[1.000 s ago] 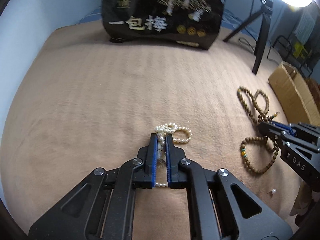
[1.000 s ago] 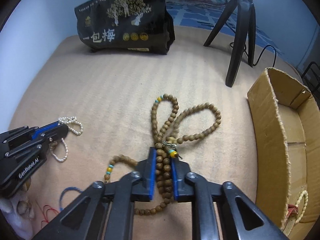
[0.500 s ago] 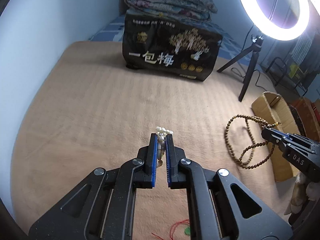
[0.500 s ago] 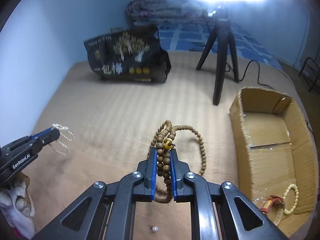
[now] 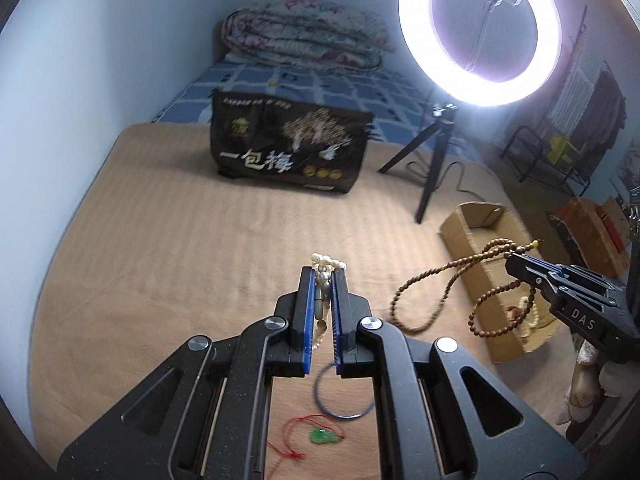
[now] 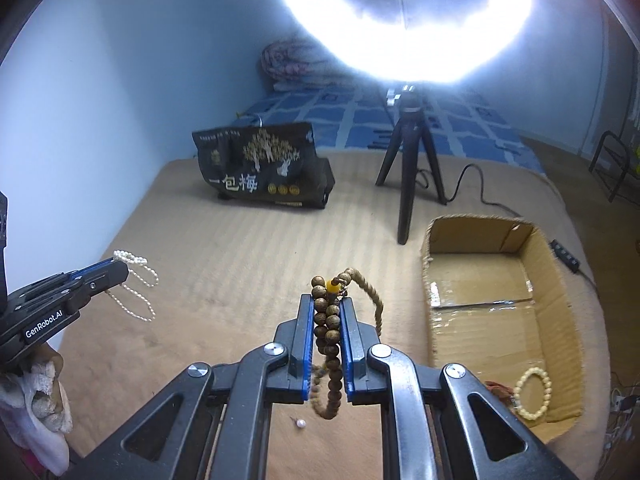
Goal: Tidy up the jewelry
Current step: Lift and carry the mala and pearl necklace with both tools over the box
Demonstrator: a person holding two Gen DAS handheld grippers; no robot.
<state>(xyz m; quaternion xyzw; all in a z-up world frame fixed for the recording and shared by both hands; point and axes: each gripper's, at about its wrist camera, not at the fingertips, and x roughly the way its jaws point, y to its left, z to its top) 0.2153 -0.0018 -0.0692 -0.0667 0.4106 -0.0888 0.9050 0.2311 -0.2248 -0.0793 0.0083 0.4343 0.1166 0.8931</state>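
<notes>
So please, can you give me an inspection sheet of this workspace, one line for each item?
Surface: tan blanket on a bed.
Job's things: pearl necklace and wooden bead strand, both lifted; cardboard box holding a cream bracelet.
Clutter: blue ring, green pendant on red cord, loose pearl, black bag.
Grippers: left tongs shut on pearls; right tongs shut on wooden beads.
Cables: black cable by tripod.
Surroundings: ring light, folded quilt.
</notes>
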